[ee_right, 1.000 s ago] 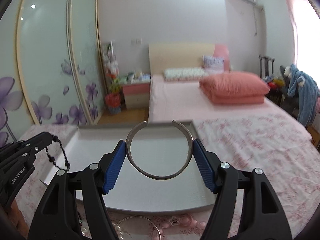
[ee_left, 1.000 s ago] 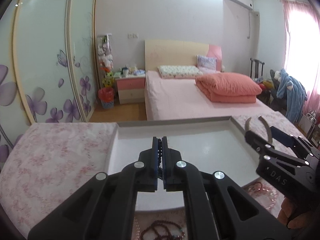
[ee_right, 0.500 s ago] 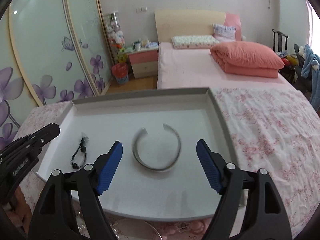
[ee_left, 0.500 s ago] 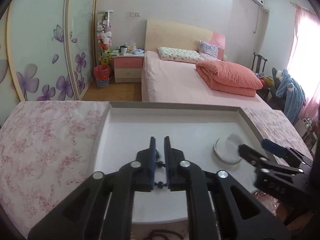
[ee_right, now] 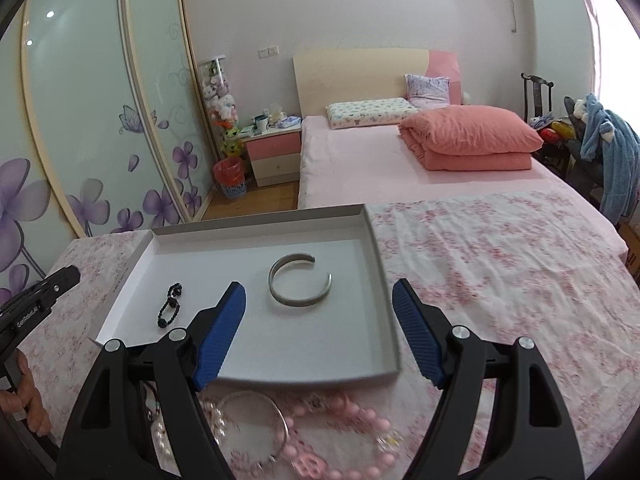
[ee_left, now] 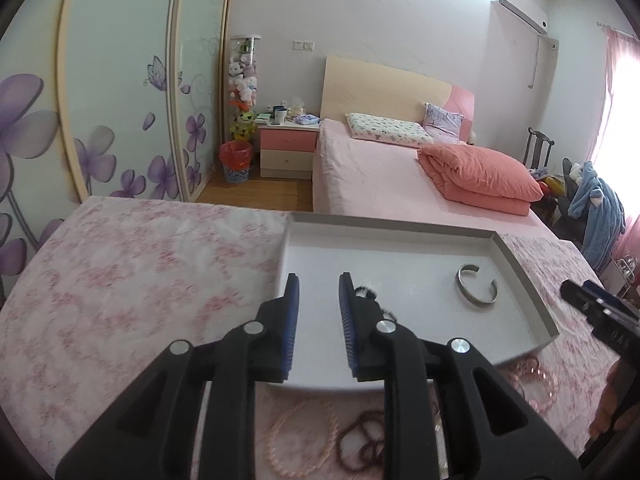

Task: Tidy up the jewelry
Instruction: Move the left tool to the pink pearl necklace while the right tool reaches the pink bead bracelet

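- Two pieces lie in the shallow white tray (ee_right: 384, 280) at the centre of the right wrist frame: a silver cuff bangle (ee_right: 299, 283) mid-tray and a short black bead strand (ee_right: 169, 307) toward the tray's left side, the two well apart
- The cuff lies flat with its gap turned toward the upper right of that frame; in the left wrist view the same cuff (ee_left: 477, 289) sits right of centre, its gap toward the top of the frame
- The bead strand's long axis runs near vertical in the right wrist frame, leaning slightly right at its upper end; in the left wrist view most of it is hidden behind a finger
- The right gripper (ee_right: 319, 330) hovers low in its frame over the tray's near edge, blue pads wide apart and holding nothing
- The left gripper (ee_left: 318, 322) stands over the tray's left part at lower centre of its frame, pads parted by a narrow gap with nothing between them
- Still unsorted on the floral cloth (ee_right: 500, 256) below the tray: a pearl strand (ee_right: 214, 426), a thin metal hoop bangle (ee_right: 260, 424) and a pink bead bracelet (ee_right: 340, 436) along the bottom of the right wrist frame, with dark brown beads (ee_left: 366, 442) at the bottom of the left wrist frame
- By this count the job looks under half done, with at least four pieces left to move
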Demonstrator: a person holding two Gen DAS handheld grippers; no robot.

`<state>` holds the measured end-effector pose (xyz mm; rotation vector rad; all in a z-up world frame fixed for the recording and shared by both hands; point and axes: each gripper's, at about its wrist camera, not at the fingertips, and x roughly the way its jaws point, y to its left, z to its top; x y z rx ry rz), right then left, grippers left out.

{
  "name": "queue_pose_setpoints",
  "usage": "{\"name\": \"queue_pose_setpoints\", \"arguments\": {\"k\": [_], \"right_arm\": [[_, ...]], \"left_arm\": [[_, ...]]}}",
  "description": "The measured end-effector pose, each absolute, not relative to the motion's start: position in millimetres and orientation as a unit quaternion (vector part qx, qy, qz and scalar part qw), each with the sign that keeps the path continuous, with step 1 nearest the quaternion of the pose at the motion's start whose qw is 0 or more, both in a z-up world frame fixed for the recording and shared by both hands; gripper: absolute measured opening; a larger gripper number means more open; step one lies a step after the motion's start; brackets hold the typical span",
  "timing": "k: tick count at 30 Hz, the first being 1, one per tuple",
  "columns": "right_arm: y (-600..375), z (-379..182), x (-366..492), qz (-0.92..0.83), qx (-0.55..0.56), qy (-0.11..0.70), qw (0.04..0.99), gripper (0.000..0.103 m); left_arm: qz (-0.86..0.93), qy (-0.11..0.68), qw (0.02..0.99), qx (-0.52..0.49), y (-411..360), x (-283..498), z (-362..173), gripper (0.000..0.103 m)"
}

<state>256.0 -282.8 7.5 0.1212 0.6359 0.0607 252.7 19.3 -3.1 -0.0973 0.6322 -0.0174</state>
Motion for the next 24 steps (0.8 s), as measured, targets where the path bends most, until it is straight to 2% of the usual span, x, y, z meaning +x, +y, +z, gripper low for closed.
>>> {"name": "queue_pose_setpoints", "arguments": {"k": [7, 15, 24], "right_arm": [[-303, 7, 230, 0.009, 0.051, 0.318, 0.947, 0.07], [-327, -31, 221, -0.01, 0.052, 0.379, 0.924, 0.054], [-312, -63, 214, 0.002, 0.006, 0.422, 0.906, 0.054]], "left_arm": [[0.006, 0.317, 0.948, -0.043, 48, 218, -6, 0.031], [0.026, 0.343, 0.938, -0.046, 82, 189, -25, 0.038], [0.017, 0.366, 0.93, -0.042, 82, 176, -43, 0.046]]}}
